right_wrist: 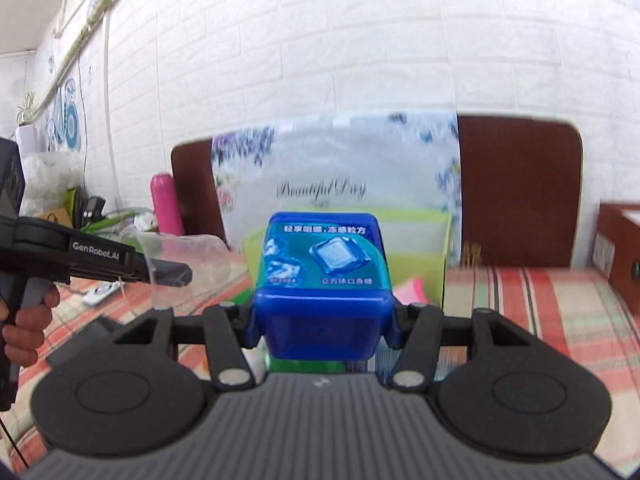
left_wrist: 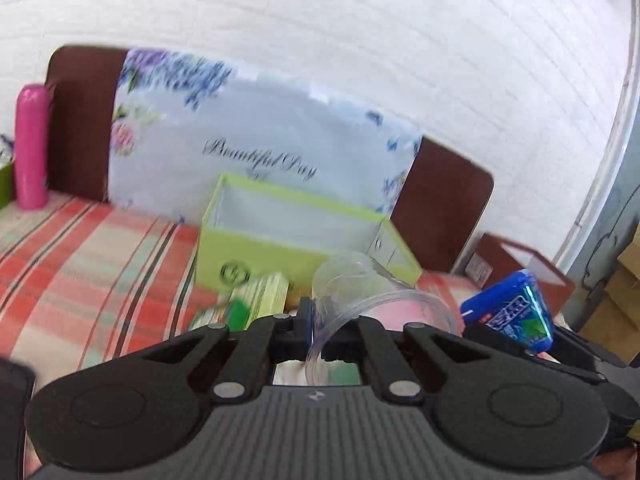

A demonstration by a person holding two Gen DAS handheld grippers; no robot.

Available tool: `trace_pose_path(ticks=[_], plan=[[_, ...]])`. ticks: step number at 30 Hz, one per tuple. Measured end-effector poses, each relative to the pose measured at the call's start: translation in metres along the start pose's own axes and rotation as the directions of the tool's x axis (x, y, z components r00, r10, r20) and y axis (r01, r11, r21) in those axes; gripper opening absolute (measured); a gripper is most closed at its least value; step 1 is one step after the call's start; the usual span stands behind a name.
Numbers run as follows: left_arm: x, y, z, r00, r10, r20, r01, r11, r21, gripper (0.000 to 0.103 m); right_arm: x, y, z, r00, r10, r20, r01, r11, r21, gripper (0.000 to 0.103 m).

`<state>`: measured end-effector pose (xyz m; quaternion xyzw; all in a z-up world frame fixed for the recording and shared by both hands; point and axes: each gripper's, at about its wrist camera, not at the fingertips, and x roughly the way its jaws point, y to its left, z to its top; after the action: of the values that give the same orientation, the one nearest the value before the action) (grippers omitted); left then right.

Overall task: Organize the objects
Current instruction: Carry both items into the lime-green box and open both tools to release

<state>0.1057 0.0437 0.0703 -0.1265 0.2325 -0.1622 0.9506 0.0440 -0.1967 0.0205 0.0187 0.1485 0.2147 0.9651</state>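
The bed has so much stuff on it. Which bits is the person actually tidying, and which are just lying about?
In the job:
- clear cup, pinched at its rim by the left gripper
- blue tub, clamped in the right gripper
- green box, open, probably the target

Lying about:
- pink bottle
- floral pillow
- brown box
- white remote

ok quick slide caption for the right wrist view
Right gripper holds a blue gum tub before the green box.
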Motion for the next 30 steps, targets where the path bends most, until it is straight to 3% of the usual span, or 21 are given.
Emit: trace_pose_path(ticks=[5, 12, 19, 27, 28, 29, 30], plan=[[0.025, 0.000, 0.039, 0.998, 0.023, 0.053, -0.022, 1.000, -0.015, 0.001, 0.042, -0.009, 0.032, 0.998, -0.053, 0.037, 0.053, 0.999, -0.008, 0.054], [0.102, 0.015, 0.079, 0.995, 0.096, 0.008, -0.096, 0.995, -0.018, 0.001, 0.134, -0.030, 0.041, 0.991, -0.123, -0.053, 0.125, 0.992, 0.036, 0.054], [0.174, 0.023, 0.086, 0.988, 0.137, -0.076, -0.138, 0.990, -0.010, 0.001, 0.221, -0.047, 0.039, 0.972, -0.130, -0.197, 0.141, 0.989, 0.045, 0.054], [0.218, 0.032, 0.078, 0.975, 0.197, -0.105, -0.195, 0.981, 0.022, 0.003, 0.284, -0.053, 0.029, 0.938, -0.131, -0.320, 0.145, 0.989, 0.020, 0.054], [0.221, 0.033, 0.076, 0.969, 0.226, -0.096, -0.224, 0.974, 0.029, 0.014, 0.290, -0.052, 0.028, 0.932, -0.137, -0.334, 0.150, 0.989, 0.012, 0.055], [0.223, 0.034, 0.075, 0.961, 0.262, -0.094, -0.260, 0.965, 0.034, 0.042, 0.295, -0.052, 0.027, 0.927, -0.142, -0.348, 0.153, 0.988, 0.003, 0.065], [0.225, 0.035, 0.075, 0.951, 0.294, -0.098, -0.293, 0.956, 0.034, 0.051, 0.299, -0.051, 0.026, 0.921, -0.141, -0.363, 0.147, 0.989, -0.011, 0.073]])
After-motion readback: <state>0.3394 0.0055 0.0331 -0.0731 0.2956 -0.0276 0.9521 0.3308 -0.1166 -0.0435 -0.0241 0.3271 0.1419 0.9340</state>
